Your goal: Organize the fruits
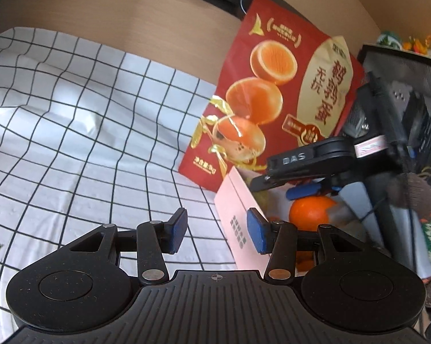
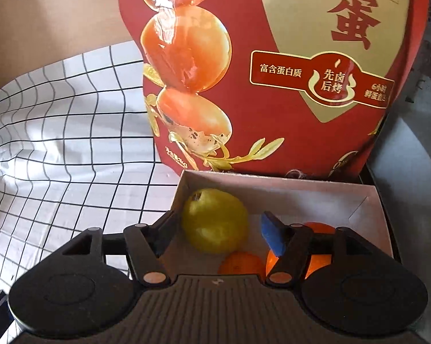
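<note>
Checked cloth (image 1: 86, 120) on surface; box (image 2: 272, 189), red bag (image 2: 272, 86) on it

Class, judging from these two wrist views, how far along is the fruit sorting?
Done: a yellow fruit and oranges lie in the white box. In hand: nothing; the right gripper, jaws open, straddles the yellow fruit without pressing it, and the left gripper is open and empty. Left: no loose fruit shows on the checked cloth.
</note>
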Available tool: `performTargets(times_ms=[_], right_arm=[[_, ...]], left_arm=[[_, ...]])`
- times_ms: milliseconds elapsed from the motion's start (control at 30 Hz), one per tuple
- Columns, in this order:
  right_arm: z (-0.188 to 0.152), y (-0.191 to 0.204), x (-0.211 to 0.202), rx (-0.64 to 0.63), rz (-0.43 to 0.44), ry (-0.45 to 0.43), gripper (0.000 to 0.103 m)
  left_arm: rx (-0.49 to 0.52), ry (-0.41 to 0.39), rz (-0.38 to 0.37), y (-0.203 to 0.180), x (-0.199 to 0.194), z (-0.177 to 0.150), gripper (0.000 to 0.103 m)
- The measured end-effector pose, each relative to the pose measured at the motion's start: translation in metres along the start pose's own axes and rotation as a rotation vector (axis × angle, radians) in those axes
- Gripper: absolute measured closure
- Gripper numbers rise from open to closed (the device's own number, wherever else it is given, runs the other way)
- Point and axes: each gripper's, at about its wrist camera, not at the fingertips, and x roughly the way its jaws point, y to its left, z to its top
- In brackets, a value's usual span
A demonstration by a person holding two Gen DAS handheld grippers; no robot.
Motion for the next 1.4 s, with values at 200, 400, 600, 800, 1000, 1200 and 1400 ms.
performTargets(times_ms=[200, 400, 600, 800, 1000, 1200, 1400], right_arm=[[-0.014, -0.007, -0.032, -0.091, -0.021, -0.106, 0.037], [-0.015, -0.038, -0.049, -0.059, -0.148, -0.131, 0.033], [-0.027, -0.084, -0.069, 0.113, 0.106, -0.101, 0.033], [-0.066, -0.075, -0.107, 0.083, 0.172, -0.161, 0.032], [-0.123, -0.045, -0.138, -0.032, 0.116, -0.212, 0.018], [-0.168, -0.013, -0.125, -0.120, 0.061, -0.150, 0.018], [-0.180, -0.014, -0.087, -0.086, 0.029, -0.055, 0.015]], left_arm=[[0.003, 0.023, 0.002, 0.000, 0.004, -0.002, 0.052], [0.002, 0.028, 0.004, 0.001, 0.005, -0.002, 0.052], [0.025, 0.034, 0.009, -0.003, 0.005, -0.003, 0.052], [0.107, 0.140, 0.068, -0.019, -0.012, -0.013, 0.052], [0.231, 0.236, 0.204, -0.030, -0.041, -0.042, 0.052], [0.234, 0.243, 0.260, -0.035, -0.047, -0.061, 0.052], [0.283, 0.224, 0.319, -0.050, -0.030, -0.065, 0.052]])
